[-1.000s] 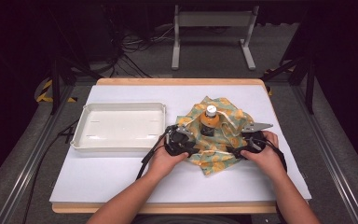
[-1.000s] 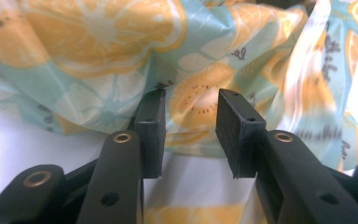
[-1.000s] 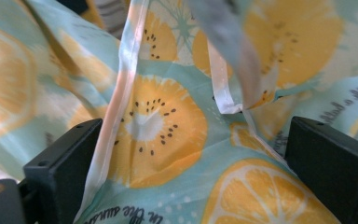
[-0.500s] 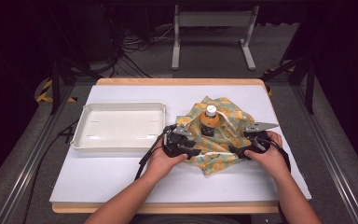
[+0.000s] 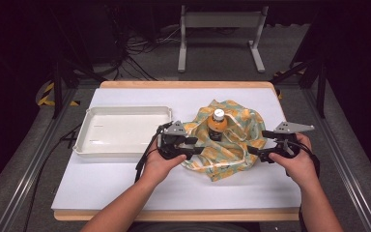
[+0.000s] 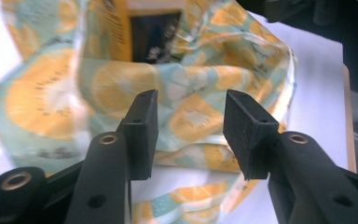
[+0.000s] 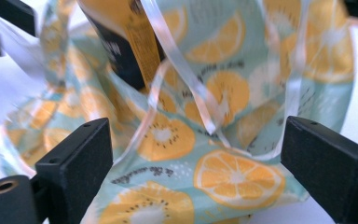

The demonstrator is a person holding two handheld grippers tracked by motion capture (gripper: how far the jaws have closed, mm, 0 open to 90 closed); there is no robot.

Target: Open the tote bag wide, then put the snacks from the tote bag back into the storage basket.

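Note:
A cloth (image 5: 232, 145) printed with orange and kiwi slices lies bunched around an upright bottle (image 5: 217, 126) with a white cap and orange contents. My left gripper (image 5: 189, 147) is at the cloth's left edge and my right gripper (image 5: 254, 152) at its right edge, both pointing inward. In the left gripper view the jaws (image 6: 191, 100) stand apart, having just opened a little; the cloth (image 6: 42, 93) hangs beyond them, unpinched, with the bottle (image 6: 154, 37) behind. In the right gripper view the jaws (image 7: 198, 123) are wide and have just been closing slightly, with cloth (image 7: 233, 177) between them, untouched by the pads.
A shallow white tray (image 5: 94, 145) sits on the white table top (image 5: 125, 183) left of the cloth. Cables trail from both grippers over the table. Dark floor, a metal stand and black frame rails surround the table.
Both hands have risen a little and drawn slightly apart. The cloth's sides stand up more around the bottle, which has stayed in place.

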